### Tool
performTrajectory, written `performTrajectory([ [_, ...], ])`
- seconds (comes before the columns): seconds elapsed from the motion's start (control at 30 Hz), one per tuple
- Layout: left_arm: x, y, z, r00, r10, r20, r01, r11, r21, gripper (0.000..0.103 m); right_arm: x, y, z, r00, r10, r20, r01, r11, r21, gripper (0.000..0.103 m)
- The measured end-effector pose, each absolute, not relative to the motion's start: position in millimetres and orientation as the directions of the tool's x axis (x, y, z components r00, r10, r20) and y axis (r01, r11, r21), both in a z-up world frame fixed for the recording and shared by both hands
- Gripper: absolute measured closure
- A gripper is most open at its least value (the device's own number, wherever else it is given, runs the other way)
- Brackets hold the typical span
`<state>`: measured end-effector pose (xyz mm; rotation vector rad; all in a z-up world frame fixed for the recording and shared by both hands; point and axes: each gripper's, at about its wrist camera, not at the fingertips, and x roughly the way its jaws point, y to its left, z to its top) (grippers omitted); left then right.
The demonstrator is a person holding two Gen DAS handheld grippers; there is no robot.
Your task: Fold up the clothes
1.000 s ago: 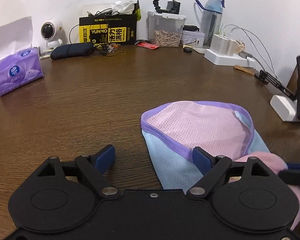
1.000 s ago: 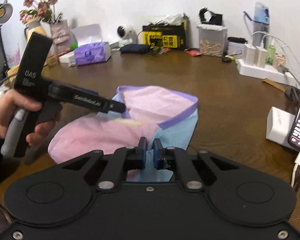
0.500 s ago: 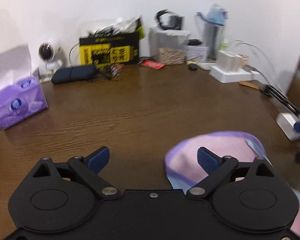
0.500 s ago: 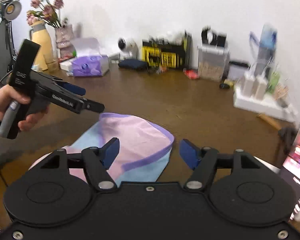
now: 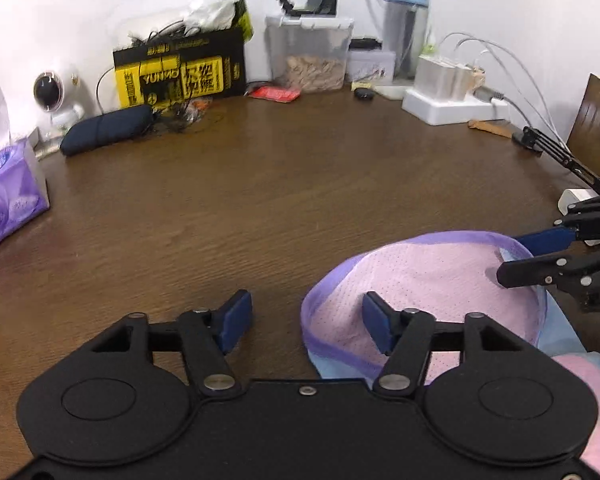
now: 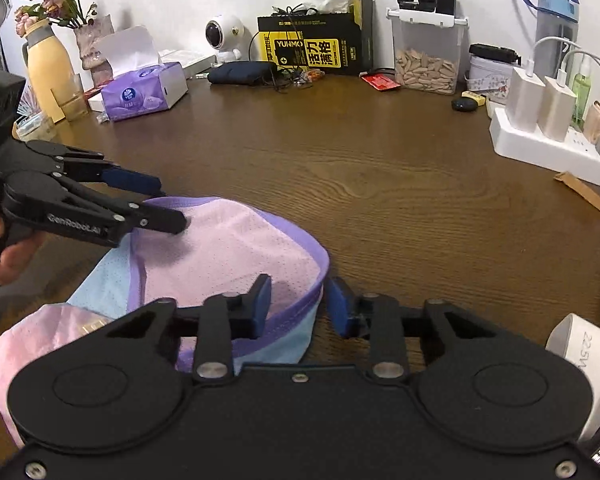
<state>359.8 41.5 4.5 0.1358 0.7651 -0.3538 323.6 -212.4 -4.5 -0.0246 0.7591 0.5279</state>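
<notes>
A pink and light-blue mesh garment with purple trim [image 5: 432,280] lies on the brown wooden table [image 5: 260,208], also in the right wrist view [image 6: 236,248]. My left gripper [image 5: 306,326] is open, its jaws straddling the garment's left purple edge; it shows from the side in the right wrist view [image 6: 168,204]. My right gripper [image 6: 298,304] is open, its jaws either side of the garment's right purple edge; it shows in the left wrist view [image 5: 528,256] at the garment's far right. Neither holds cloth.
Along the back wall stand a purple tissue box [image 6: 144,90], a yellow-black carton [image 6: 312,46], a clear container [image 6: 426,56], a white power strip with chargers [image 6: 548,136], a yellow flask [image 6: 46,76], a small camera [image 6: 220,36] and a dark pouch [image 6: 242,72]. A white roll [image 6: 580,344] lies near right.
My right gripper, shut a second ago, has opened and let the cloth down. The garment now lies folded over. Both open grippers have settled at its left and right edges.
</notes>
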Motion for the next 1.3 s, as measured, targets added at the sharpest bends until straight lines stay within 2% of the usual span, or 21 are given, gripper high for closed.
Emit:
performTrajectory([
  [0.03,359,42,6,0.665,-0.263,-0.699,0.351,0.936,-0.018,0.091,323,-213,-5,0.604,0.445,-0.661,-0.461,0.872,0.166,0.095],
  [0.1,357,44,8,0.665,-0.261,-0.700,0.330,0.943,-0.038,0.100,324,-215,-6,0.608,0.443,-0.659,-0.454,0.875,0.169,0.098],
  [0.33,283,45,57,0.786,-0.268,-0.556,0.316,0.949,-0.010,0.101,278,-236,27,0.681,0.527,-0.509,-0.503,0.841,0.198,0.099],
  [0.47,191,42,62,0.815,-0.327,-0.479,0.371,0.929,-0.002,0.101,197,-252,38,0.643,0.682,-0.349,-0.713,0.699,0.051,0.098],
  [0.57,161,50,32,0.781,-0.319,-0.536,0.358,0.933,-0.034,0.100,151,-258,16,0.515,0.754,-0.407,-0.821,0.571,0.018,0.097],
  [0.6,149,54,18,0.766,-0.315,-0.560,0.350,0.936,-0.047,0.100,139,-259,6,0.471,0.757,-0.452,-0.845,0.534,0.015,0.087],
  [0.63,144,59,16,0.773,-0.311,-0.553,0.338,0.940,-0.056,0.099,133,-259,2,0.468,0.747,-0.472,-0.846,0.533,0.003,0.067],
  [0.67,138,64,14,0.779,-0.307,-0.547,0.326,0.943,-0.065,0.099,128,-261,1,0.484,0.737,-0.472,-0.838,0.546,-0.005,0.057],
  [0.7,133,68,13,0.785,-0.303,-0.540,0.314,0.947,-0.074,0.098,124,-262,0,0.499,0.727,-0.472,-0.828,0.560,-0.013,0.035],
  [0.73,130,73,15,0.778,-0.312,-0.545,0.318,0.944,-0.087,0.093,120,-264,2,0.517,0.723,-0.458,-0.820,0.572,-0.023,0.026],
  [0.77,128,76,20,0.775,-0.315,-0.548,0.324,0.942,-0.083,0.089,116,-266,6,0.533,0.725,-0.436,-0.815,0.579,-0.035,0.026],
  [0.83,124,79,29,0.777,-0.324,-0.539,0.342,0.937,-0.071,0.069,111,-265,15,0.539,0.744,-0.394,-0.821,0.569,-0.049,0.026],
  [0.9,118,80,41,0.745,-0.406,-0.529,0.419,0.902,-0.102,0.068,108,-260,23,0.503,0.789,-0.354,-0.850,0.525,-0.038,0.026],
  [0.93,113,79,50,0.681,-0.521,-0.515,0.522,0.838,-0.158,0.068,107,-257,27,0.483,0.810,-0.333,-0.864,0.503,-0.033,0.026],
  [0.97,102,76,62,0.595,-0.668,-0.447,0.660,0.724,-0.203,0.068,106,-253,29,0.464,0.826,-0.319,-0.877,0.480,-0.031,0.026],
  [1.0,95,75,70,0.577,-0.720,-0.385,0.712,0.675,-0.195,0.062,105,-246,29,0.452,0.833,-0.320,-0.884,0.465,-0.036,0.026],
  [1.03,94,72,74,0.580,-0.727,-0.368,0.725,0.666,-0.174,0.048,106,-238,28,0.446,0.833,-0.327,-0.888,0.458,-0.045,0.026],
  [1.1,100,67,75,0.611,-0.702,-0.365,0.711,0.690,-0.137,0.038,114,-219,20,0.457,0.807,-0.375,-0.880,0.470,-0.062,0.028],
  [1.17,111,63,73,0.665,-0.636,-0.392,0.654,0.749,-0.106,0.038,126,-210,9,0.468,0.767,-0.438,-0.863,0.503,-0.043,0.033],
  [1.23,126,61,67,0.704,-0.575,-0.416,0.588,0.801,-0.114,0.038,134,-208,0,0.455,0.754,-0.473,-0.859,0.512,-0.011,0.053],
  [1.3,140,60,62,0.727,-0.532,-0.435,0.524,0.838,-0.149,0.038,134,-212,-3,0.441,0.764,-0.470,-0.860,0.510,0.021,0.065],
])
